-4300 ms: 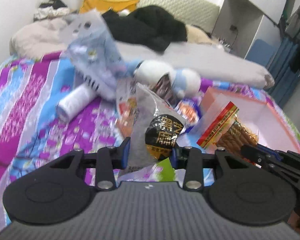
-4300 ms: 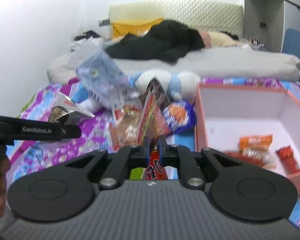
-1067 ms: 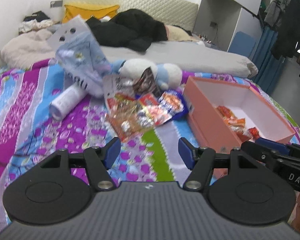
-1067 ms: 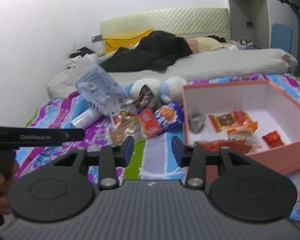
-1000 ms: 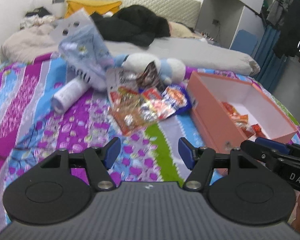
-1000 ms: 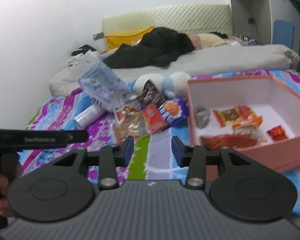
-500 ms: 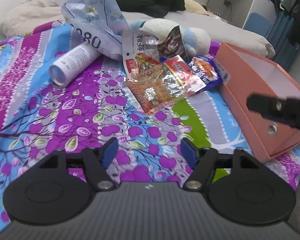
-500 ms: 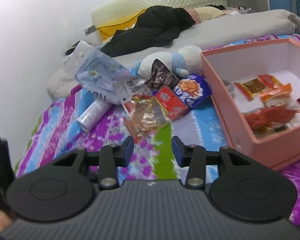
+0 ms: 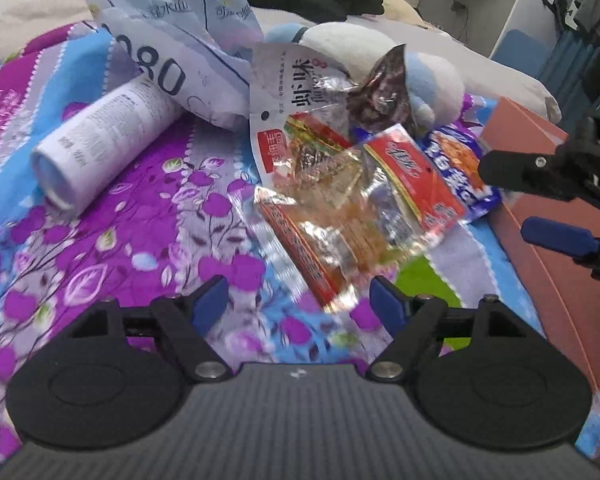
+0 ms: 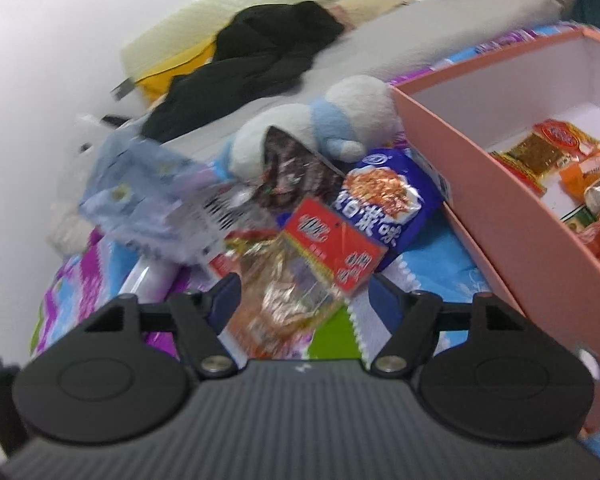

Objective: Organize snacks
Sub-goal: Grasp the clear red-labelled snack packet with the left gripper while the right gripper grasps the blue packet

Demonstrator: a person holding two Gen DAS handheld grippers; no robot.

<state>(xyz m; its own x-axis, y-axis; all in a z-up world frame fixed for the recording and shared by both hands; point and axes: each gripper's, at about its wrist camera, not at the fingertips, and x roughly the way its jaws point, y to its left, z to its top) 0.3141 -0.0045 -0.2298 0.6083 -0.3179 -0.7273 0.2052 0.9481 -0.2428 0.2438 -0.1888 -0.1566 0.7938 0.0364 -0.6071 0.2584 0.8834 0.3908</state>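
Note:
A pile of snack packets lies on the flowered bedspread. A clear packet with a red edge (image 9: 332,236) lies nearest, with a red packet (image 9: 412,172), a blue packet (image 9: 460,168) and a dark packet (image 9: 380,92) behind it. My left gripper (image 9: 300,306) is open and empty, just in front of the clear packet. My right gripper (image 10: 304,292) is open and empty, with the clear packet (image 10: 288,296) between its fingers' line and the red packet (image 10: 332,248) just beyond. The right gripper also shows in the left wrist view (image 9: 540,196). The pink box (image 10: 500,216) holds several snacks.
A white cylinder (image 9: 104,140) lies left of the pile. A pale blue printed bag (image 9: 172,28) and a white and blue plush toy (image 9: 380,56) sit behind the snacks. Black clothes and a pillow lie further back on the bed.
Both grippers have let go of their snacks, which now lie in the box, and have moved down and forward close to the pile. The right gripper has opened wider.

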